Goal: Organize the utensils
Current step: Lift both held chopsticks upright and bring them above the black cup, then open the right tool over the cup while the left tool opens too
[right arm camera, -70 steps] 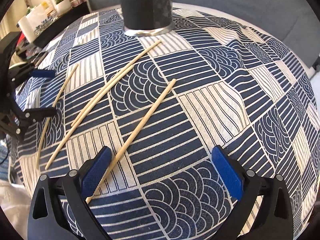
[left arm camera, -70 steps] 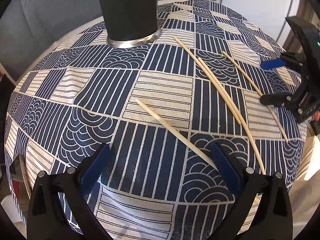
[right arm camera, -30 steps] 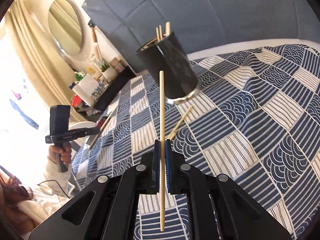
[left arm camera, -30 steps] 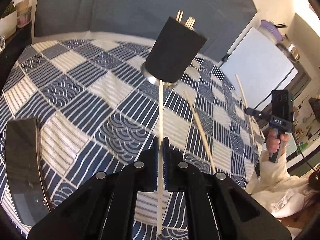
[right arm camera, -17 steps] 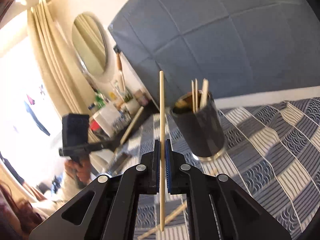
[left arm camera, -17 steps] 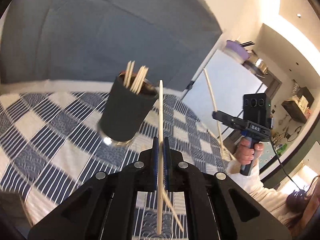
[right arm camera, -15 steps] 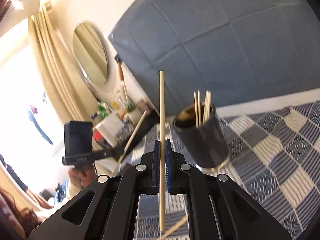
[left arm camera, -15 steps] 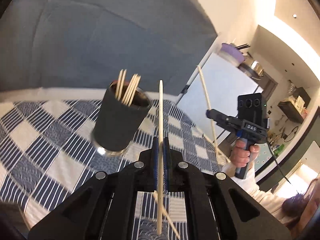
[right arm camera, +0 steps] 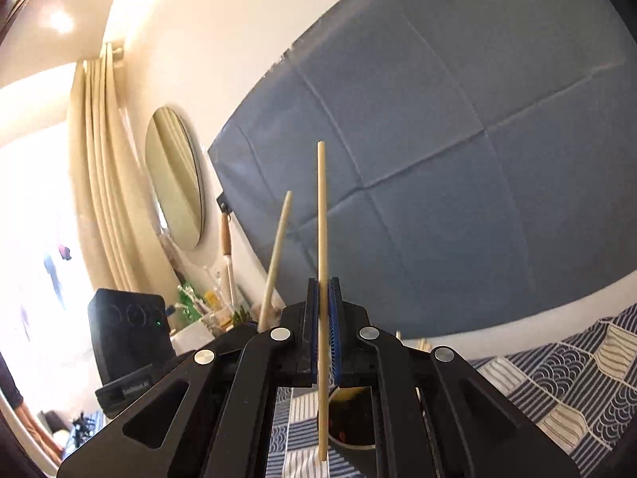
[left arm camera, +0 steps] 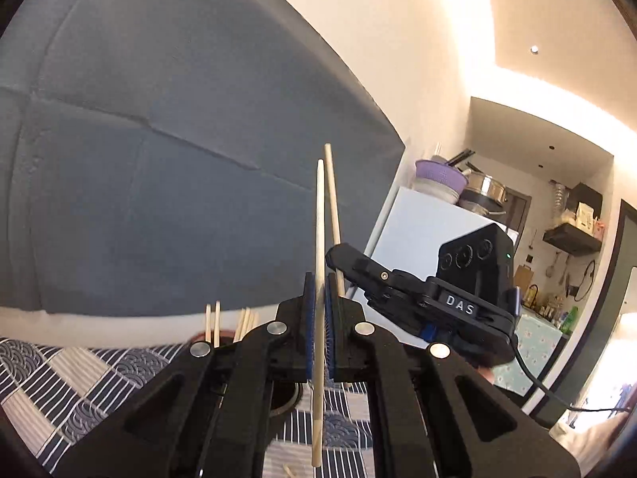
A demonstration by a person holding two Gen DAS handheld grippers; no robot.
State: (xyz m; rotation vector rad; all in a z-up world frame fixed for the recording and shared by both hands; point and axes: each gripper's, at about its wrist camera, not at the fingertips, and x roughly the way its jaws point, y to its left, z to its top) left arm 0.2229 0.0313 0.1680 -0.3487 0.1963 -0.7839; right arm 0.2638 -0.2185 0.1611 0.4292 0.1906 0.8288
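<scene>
My left gripper (left arm camera: 317,279) is shut on a pale wooden chopstick (left arm camera: 319,239) held upright. My right gripper (right arm camera: 323,285) is shut on a second chopstick (right arm camera: 321,219), also upright. The right gripper (left arm camera: 338,261) shows in the left wrist view just right of mine, its chopstick (left arm camera: 332,207) nearly touching mine. The left gripper's chopstick (right arm camera: 277,255) shows in the right wrist view. The dark utensil cup (right arm camera: 352,418) sits below both grippers, mostly hidden behind the fingers; several chopstick tips (left arm camera: 213,322) stick up from it.
The table carries a blue and white patterned cloth (left arm camera: 79,366). A grey padded panel (left arm camera: 159,179) stands behind it. A white fridge (left arm camera: 418,231) with pots is at the right. A mirror (right arm camera: 175,183) and curtain (right arm camera: 99,179) are at the left.
Both grippers have risen and come together above the cup, each still holding its chopstick upright. The cup has dropped from view to beneath the fingers.
</scene>
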